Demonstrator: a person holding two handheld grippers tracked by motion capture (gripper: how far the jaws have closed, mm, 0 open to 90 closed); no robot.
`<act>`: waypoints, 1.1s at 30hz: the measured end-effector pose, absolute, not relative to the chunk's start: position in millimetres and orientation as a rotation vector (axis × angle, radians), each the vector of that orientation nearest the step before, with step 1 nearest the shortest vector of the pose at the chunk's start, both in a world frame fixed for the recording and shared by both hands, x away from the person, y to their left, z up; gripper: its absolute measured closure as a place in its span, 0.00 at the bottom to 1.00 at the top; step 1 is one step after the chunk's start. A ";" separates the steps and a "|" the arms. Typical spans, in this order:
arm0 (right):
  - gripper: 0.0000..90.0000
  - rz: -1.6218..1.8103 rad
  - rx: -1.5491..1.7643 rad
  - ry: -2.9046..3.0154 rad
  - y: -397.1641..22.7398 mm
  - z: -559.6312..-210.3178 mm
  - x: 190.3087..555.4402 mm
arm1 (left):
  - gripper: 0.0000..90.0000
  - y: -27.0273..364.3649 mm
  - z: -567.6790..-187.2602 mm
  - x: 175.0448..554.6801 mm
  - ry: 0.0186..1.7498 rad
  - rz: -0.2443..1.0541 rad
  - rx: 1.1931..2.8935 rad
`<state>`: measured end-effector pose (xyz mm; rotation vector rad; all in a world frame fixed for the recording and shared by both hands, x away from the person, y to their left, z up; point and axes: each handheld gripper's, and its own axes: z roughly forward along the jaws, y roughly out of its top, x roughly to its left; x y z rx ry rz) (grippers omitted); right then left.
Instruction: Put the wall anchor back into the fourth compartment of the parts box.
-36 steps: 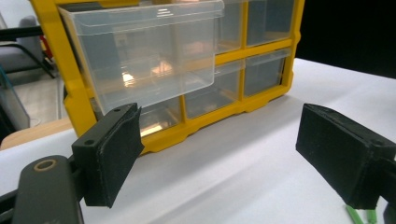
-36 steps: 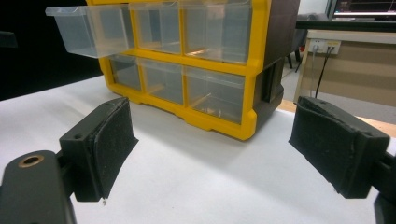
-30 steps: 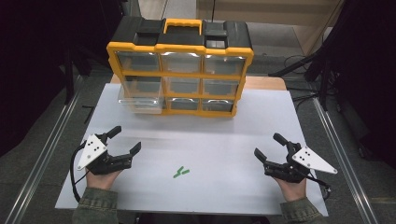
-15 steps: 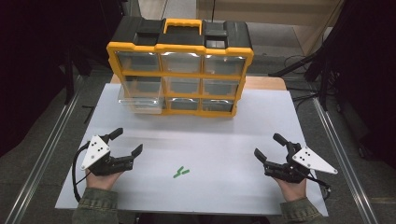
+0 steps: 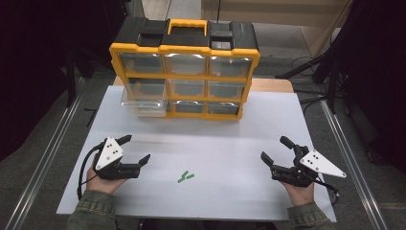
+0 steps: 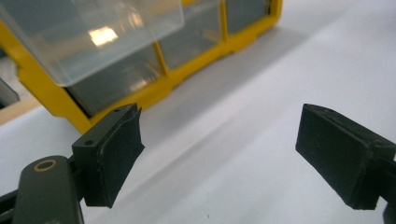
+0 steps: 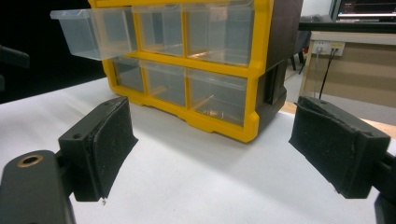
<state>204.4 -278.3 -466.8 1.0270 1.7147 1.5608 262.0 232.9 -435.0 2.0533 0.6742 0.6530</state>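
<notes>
A: Start at the left. Where is the left tool (image 5: 134, 149) relative to the organizer (image 5: 184, 72)?

B: In front of the organizer's left column, well apart from it and low over the white bench (image 5: 215, 143). Its jaws are spread wide with nothing between them. Compared with a second ago it has drifted a little nearer the person and turned slightly; no reach has begun.

A: And the pulled-out drawer (image 5: 143, 103)?

B: It sticks out of the organizer's left column, in the middle row, clear and apparently empty. In the left gripper view the drawer (image 6: 93, 35) hangs above and ahead of the jaws, so that tool is aimed towards it.

A: What lies in the middle?

B: A small green piece (image 5: 186, 177), on the bench in front of the organizer's centre column, roughly between the two tools and touching neither. I take it as the thing to be moved; it hasn't shifted.

A: The right side?

B: The right tool (image 5: 277, 150) sits in front of the organizer's right edge, well apart from it, jaws also wide and empty. It has hardly moved.

A: What does that mean for the work?

B: I judge it is at the very start: drawer already open, green piece ungrasped, both tools resting. The left tool's small settling looks like readying, likely for a pick
</notes>
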 end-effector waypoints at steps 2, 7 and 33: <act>0.15 1.561 1.026 1.716 -278.2 -466.8 204.4 | 0.16 230.4 -434.5 264.5 0.646 0.630 2.121; 0.15 1.560 1.034 1.724 -277.5 -467.0 203.7 | 0.16 217.8 -431.9 270.4 0.579 0.577 2.314; 0.15 1.538 1.033 1.716 -284.1 -466.9 200.3 | 0.18 159.8 -433.4 297.0 0.606 0.261 3.006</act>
